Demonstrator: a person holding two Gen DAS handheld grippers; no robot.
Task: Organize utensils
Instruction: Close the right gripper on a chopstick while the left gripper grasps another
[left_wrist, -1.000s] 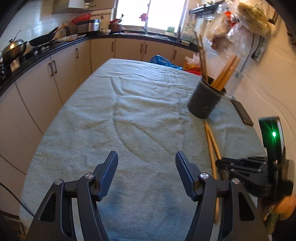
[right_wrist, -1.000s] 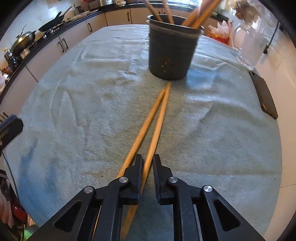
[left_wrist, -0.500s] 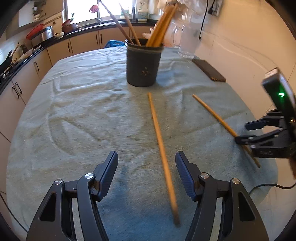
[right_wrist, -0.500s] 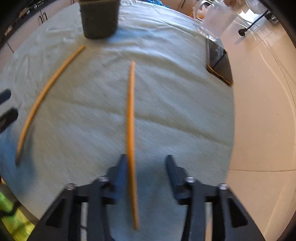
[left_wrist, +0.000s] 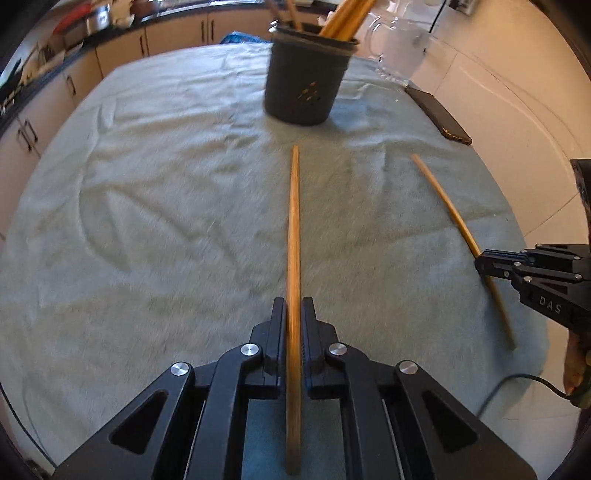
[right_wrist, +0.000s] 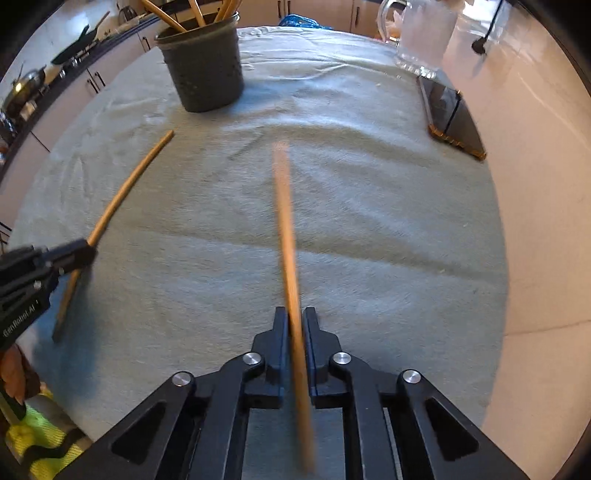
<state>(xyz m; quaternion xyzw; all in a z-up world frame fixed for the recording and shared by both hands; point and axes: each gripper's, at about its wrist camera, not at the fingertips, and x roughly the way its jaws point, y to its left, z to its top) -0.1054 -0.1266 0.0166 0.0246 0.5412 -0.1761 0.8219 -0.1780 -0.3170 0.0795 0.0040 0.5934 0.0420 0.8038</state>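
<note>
1. Two chopsticks, and each one is now pinched. A second ago they lay side by side on the cloth in front of the holder; now they sit apart, one per gripper.

2. The left chopstick points straight at the dark holder, its far tip stopping short of the holder's base. The right chopstick lies further out from the holder, on the phone side, its tip aimed past the holder toward the far edge of the cloth.

3. The left gripper has just snapped closed from a wide spread, and its jaws now squeeze the left chopstick near its back end, with a short tail sticking out behind.

4. The right gripper opened briefly and has just closed again, jaws pressed on the right chopstick. That stick looks blurred, so I judge it to be in motion or just off the cloth; I cannot tell which.

5. What it means: the pair is split and both sticks look gripped, so the pick-up step seems done. Next comes the carry to the holder, which already has several chopsticks leaning in it.

6. Further out from the holder: a glass jug just behind it to the right, and a dark phone lying flat at the cloth edge.
</note>
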